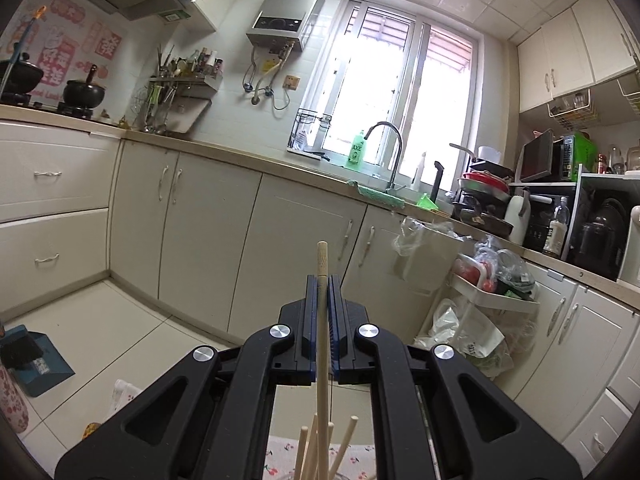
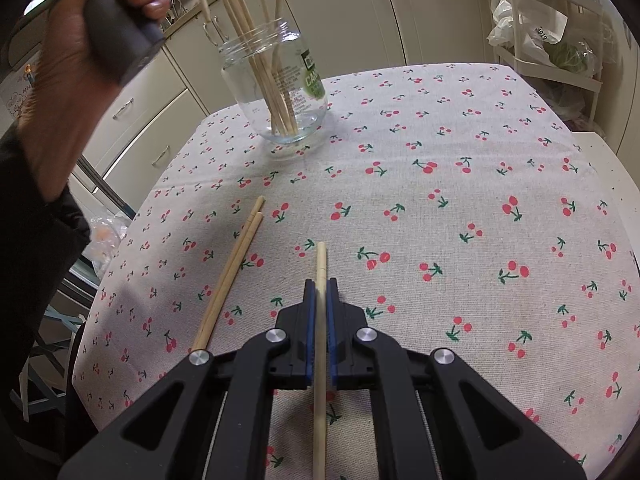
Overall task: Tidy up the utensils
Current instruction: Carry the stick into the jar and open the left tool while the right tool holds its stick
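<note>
Two hand-held grippers, left (image 1: 322,282) and right (image 2: 320,286), each clamp chopstick.

Two grippers are in play: the left gripper (image 1: 324,280) and the right gripper (image 2: 321,284), and each clamps one wooden chopstick, the left-held chopstick (image 1: 322,264) and the right-held chopstick (image 2: 321,264). Two loose chopsticks (image 2: 234,264) lie side by side on the cherry-print cloth (image 2: 460,200) covering the worktop. One clear glass jar (image 2: 280,88) stands there, holding about six chopsticks; the exact count is hard to tell.
</note>
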